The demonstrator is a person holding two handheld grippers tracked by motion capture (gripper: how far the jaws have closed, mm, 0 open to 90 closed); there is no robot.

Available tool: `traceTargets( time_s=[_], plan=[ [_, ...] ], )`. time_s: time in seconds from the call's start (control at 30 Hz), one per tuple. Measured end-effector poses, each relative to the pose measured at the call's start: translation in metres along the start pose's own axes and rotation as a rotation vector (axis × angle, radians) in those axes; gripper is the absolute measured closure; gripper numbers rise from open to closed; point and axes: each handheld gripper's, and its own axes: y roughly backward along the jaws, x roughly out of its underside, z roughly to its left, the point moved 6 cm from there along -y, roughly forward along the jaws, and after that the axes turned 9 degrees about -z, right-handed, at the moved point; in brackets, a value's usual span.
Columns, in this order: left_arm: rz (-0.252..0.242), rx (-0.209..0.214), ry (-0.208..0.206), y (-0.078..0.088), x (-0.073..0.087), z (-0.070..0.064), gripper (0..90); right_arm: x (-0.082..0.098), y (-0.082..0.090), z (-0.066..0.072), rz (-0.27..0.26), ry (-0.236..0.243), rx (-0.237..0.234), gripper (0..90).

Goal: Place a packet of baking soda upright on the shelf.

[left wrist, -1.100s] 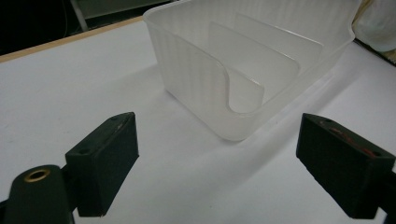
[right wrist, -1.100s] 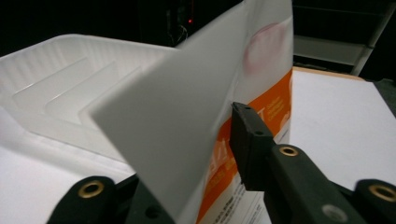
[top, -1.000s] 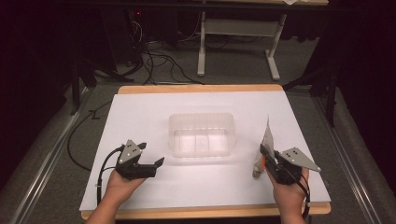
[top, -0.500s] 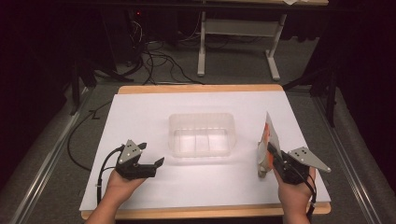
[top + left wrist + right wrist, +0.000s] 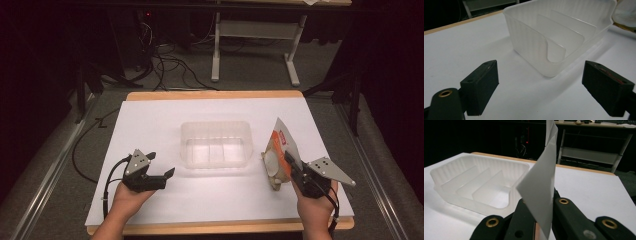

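High view is showing one white table carrying one clear plastic tray, sitting between two grippers. Right gripper is clamping one snack packet just right of the tray. Left gripper is resting near-left, jaws spread apart, holding nothing. Left gripper view is revealing two dividers inside the tray.

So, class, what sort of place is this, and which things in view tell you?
Probably a lab or workshop set up for recording, not a home: a white-covered worktable, loose cables on the grey carpeted floor, and a metal-framed bench in the dark behind.
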Motion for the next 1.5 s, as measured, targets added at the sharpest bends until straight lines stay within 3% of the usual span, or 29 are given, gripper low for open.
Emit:
traceTargets(
  time_s=[0.37, 0.63, 0.9, 1.0, 1.17, 1.5],
  plan=[
    [0.0, -0.014, -0.005, 0.013, 0.004, 0.005, 14.2, -0.011, -0.005, -0.006, -0.025, -0.002, 0.01, 90.0],
    [0.014, -0.046, -0.002, 0.022, 0.01, 0.008, 14.2, -0.035, -0.014, -0.007, -0.077, 0.008, -0.014, 90.0],
    [0.018, -0.04, 0.009, 0.021, 0.012, 0.007, 13.8, -0.061, -0.018, -0.004, -0.115, -0.002, -0.039, 90.0],
    [0.022, -0.041, 0.01, 0.02, 0.012, 0.006, 13.8, -0.079, -0.02, 0.002, -0.142, 0.01, -0.056, 90.0],
    [0.016, -0.04, 0.009, 0.022, 0.012, 0.007, 13.8, -0.094, -0.026, 0.013, -0.163, 0.01, -0.086, 90.0],
    [0.007, -0.04, 0.009, 0.024, 0.011, 0.008, 14.0, -0.109, -0.041, 0.038, -0.177, -0.011, -0.145, 90.0]
  ],
)
